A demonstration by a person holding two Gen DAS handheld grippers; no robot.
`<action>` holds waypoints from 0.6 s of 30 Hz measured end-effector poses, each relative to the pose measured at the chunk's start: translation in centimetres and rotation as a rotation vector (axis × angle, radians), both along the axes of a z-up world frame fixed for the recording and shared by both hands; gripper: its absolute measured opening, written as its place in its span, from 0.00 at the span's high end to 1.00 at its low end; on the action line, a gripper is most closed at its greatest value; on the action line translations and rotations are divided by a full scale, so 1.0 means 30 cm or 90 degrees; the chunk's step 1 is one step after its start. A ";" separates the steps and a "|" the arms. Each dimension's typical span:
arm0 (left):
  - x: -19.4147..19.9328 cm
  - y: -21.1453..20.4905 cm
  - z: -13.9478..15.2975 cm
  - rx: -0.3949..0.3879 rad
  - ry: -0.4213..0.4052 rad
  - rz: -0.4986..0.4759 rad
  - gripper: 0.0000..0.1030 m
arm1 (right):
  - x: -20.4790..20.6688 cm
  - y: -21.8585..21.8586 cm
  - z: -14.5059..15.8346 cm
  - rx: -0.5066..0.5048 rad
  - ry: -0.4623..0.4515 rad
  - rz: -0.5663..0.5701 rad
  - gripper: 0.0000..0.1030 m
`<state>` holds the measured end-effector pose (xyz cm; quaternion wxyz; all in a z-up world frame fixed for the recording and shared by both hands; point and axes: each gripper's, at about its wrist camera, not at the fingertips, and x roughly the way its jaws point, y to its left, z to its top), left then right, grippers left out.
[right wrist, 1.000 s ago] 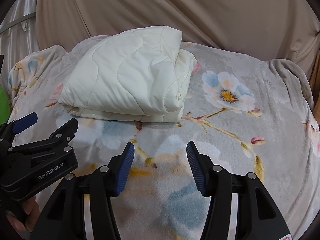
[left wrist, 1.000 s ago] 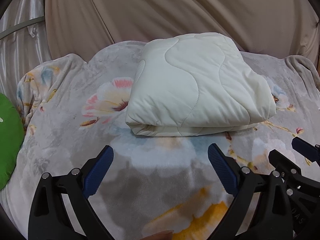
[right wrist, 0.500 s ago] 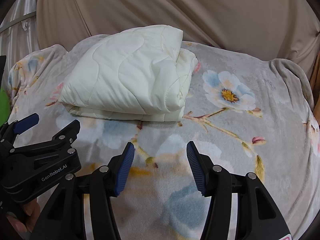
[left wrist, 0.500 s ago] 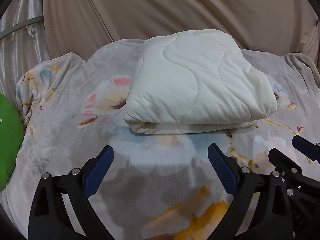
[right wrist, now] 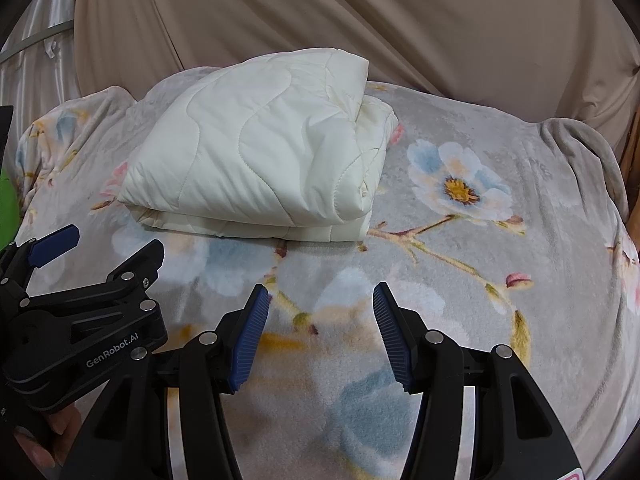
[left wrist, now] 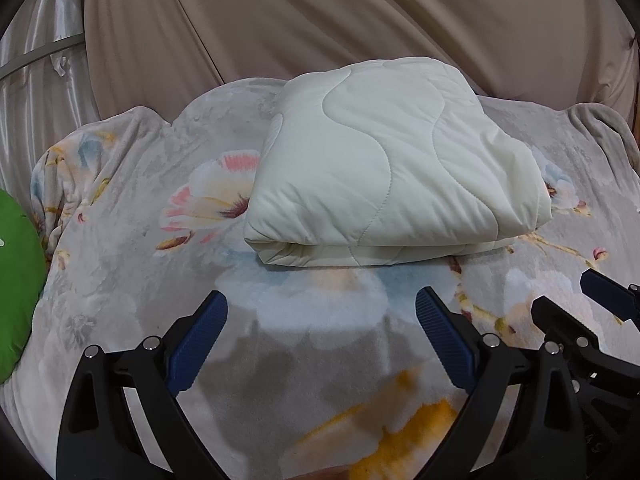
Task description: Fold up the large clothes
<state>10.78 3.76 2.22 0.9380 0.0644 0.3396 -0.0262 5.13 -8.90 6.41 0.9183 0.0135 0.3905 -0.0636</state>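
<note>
Both claws hover apart and empty: left claw (left wrist: 322, 320), right claw (right wrist: 320, 312), each short of the quilt (left wrist: 392, 168). The quilt lies folded compact on the floral blanket (right wrist: 460, 280). Judged: folding is complete; any next move is withdrawal. Beige curtain (left wrist: 320, 20) hangs beyond the quilt.

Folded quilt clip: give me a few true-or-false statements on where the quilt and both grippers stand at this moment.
1. The cream quilt lies folded on the floral blanket. True.
2. The left gripper is clamped on the quilt. False: its jaws are open and empty, short of the quilt.
3. The right gripper is open with nothing between its fingers. True.
4. The quilt is spread out flat in one layer. False: stacked layers show along its near edge.
5. A green object sits at the left edge of the left wrist view. True.
</note>
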 end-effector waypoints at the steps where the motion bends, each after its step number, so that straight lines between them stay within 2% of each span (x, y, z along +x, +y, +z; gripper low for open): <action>1: 0.000 0.000 -0.001 0.000 0.000 -0.001 0.09 | 0.000 0.001 0.000 0.000 0.000 0.000 0.48; 18: 0.003 -0.002 -0.009 0.001 0.011 -0.004 0.13 | 0.003 0.007 -0.017 -0.005 0.005 0.006 0.48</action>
